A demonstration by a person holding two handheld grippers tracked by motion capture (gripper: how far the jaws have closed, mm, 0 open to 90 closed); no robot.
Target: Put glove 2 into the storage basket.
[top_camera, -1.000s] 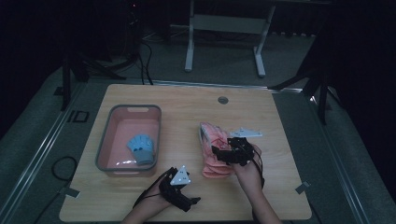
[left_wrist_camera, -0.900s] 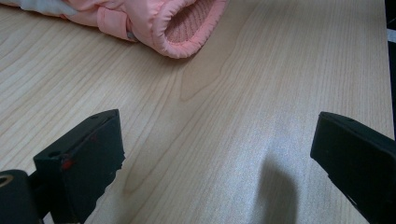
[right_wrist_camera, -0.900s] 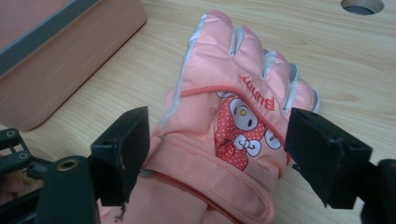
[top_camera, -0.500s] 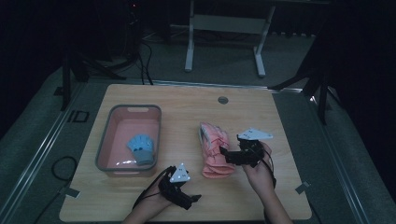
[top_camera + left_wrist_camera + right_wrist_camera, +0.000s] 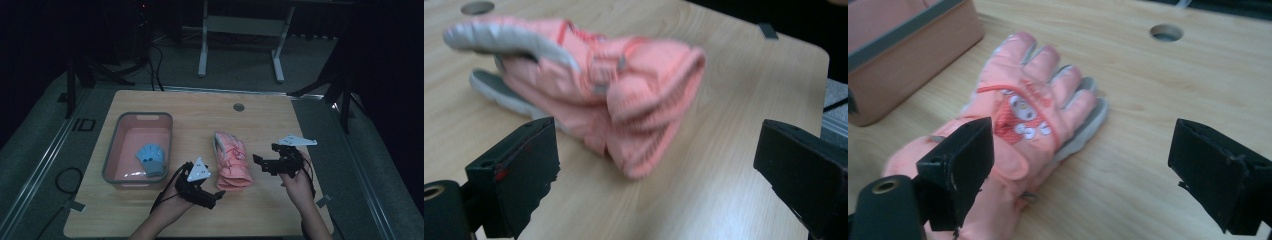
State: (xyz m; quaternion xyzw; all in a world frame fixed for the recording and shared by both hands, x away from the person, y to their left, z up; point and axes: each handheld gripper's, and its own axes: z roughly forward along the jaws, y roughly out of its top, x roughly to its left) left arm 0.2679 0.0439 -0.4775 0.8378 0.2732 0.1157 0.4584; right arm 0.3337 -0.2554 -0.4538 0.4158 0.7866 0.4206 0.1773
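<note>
The worktop [image 5: 280,120] is a pale wooden board with rounded corners and a small round hole [image 5: 238,107] near the middle of its far edge. A pink bin [image 5: 116,152] with a grey rim stands on its left half. A pink glove [image 5: 231,161] lies flat near the centre, fingers toward the far edge, cuff toward the near edge.

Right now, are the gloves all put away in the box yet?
Partly. The blue glove already lies in the pink bin. The pink gloves lie stacked on the table. The left gripper and right gripper are both open beside them, holding nothing.
</note>
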